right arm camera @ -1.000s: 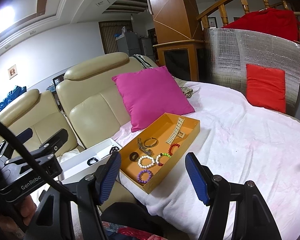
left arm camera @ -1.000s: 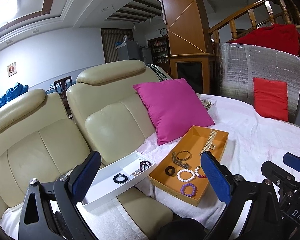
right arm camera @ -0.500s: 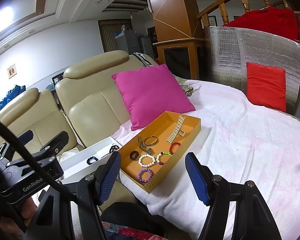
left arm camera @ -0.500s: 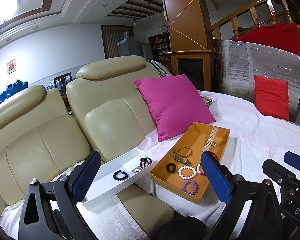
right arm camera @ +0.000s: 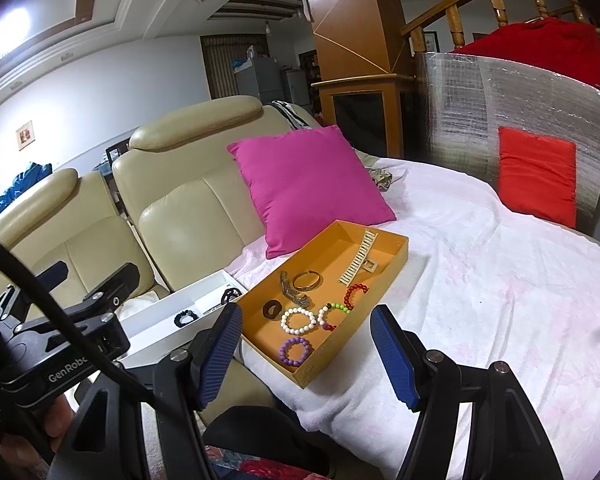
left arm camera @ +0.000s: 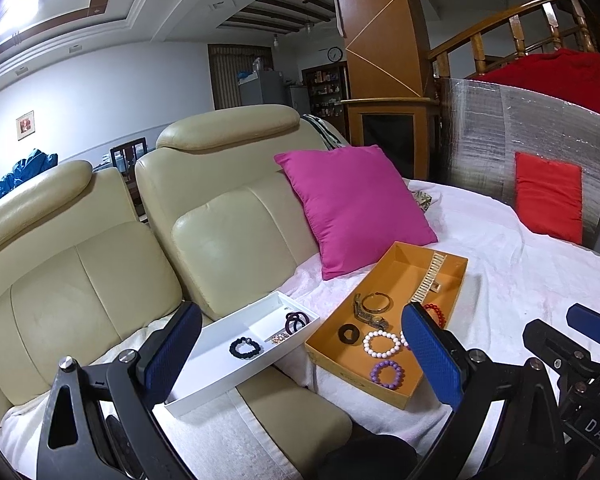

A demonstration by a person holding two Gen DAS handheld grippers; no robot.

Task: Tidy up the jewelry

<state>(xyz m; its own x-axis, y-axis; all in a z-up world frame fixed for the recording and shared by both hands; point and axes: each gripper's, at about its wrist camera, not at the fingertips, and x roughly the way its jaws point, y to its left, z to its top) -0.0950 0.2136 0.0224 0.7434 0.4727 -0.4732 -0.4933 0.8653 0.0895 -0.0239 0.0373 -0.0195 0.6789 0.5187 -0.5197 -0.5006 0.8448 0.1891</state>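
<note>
An orange tray (left arm camera: 404, 264) (right arm camera: 396, 258) on the white-covered sofa seat holds a white bead bracelet (left arm camera: 381, 342) (right arm camera: 299, 319), a purple one (left arm camera: 386, 374) (right arm camera: 295, 351), a red one (right arm camera: 355, 294), a black ring (left arm camera: 349, 333), a metal bangle (left arm camera: 376, 302) and a cream strap (right arm camera: 358, 262). Left of it a white divided tray (left arm camera: 220, 364) (right arm camera: 160, 316) holds a black bead bracelet (left arm camera: 244, 347) and a dark hair tie (left arm camera: 296, 319). My left gripper (left arm camera: 300, 356) is open and empty, short of both trays. My right gripper (right arm camera: 306, 354) is open and empty, short of the orange tray.
A magenta cushion (left arm camera: 356, 208) leans on the cream leather sofa back (left arm camera: 228, 232) behind the orange tray. A red cushion (left arm camera: 548, 196) rests against a silver foil panel (left arm camera: 520, 128) at the far right. White towelling (right arm camera: 480, 280) covers the seat.
Both cameras have tilted slightly, so the trays sit a little higher in view. Both grippers stay open. Nothing in the trays has moved.
</note>
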